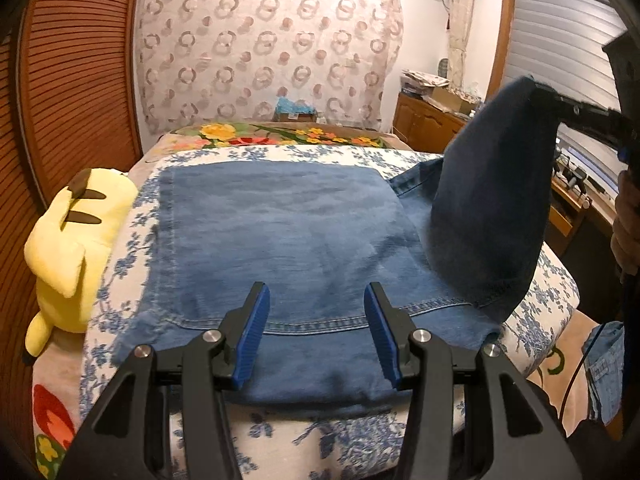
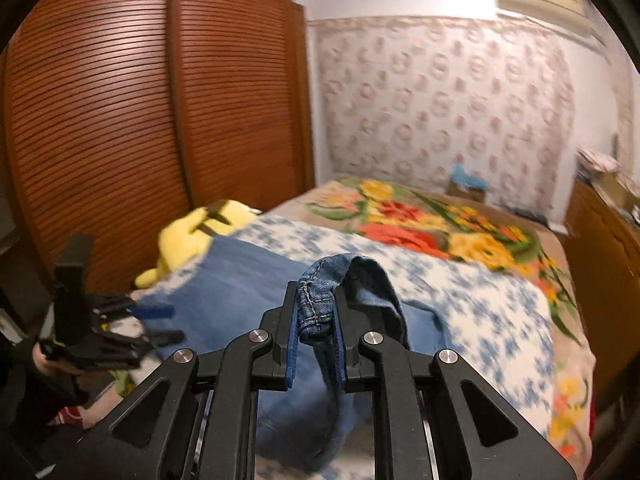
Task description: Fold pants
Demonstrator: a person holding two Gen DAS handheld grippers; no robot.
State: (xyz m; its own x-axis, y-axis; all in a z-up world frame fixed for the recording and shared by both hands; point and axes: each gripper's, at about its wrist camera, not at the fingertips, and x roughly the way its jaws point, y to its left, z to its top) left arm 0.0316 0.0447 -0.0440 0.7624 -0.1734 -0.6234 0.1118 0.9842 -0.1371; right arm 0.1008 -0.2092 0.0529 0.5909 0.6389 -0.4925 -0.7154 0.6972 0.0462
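Blue denim pants (image 1: 280,236) lie flat on the bed's blue-flowered sheet (image 1: 120,280), partly folded. My left gripper (image 1: 316,336) is open and empty, just above the near edge of the pants. My right gripper (image 2: 316,320) is shut on a hemmed end of the pants (image 2: 314,300) and lifts it up. In the left wrist view that raised cloth (image 1: 492,200) hangs in a dark cone at the right, held by the right gripper (image 1: 538,90). In the right wrist view the left gripper (image 2: 158,322) shows at the left, over the pants (image 2: 240,280).
A yellow plush toy (image 1: 72,248) lies at the bed's left edge beside a wooden louvred wardrobe (image 1: 80,80). A flowered blanket (image 1: 280,136) covers the far end of the bed. A wooden cabinet (image 1: 424,120) with clutter stands at the right.
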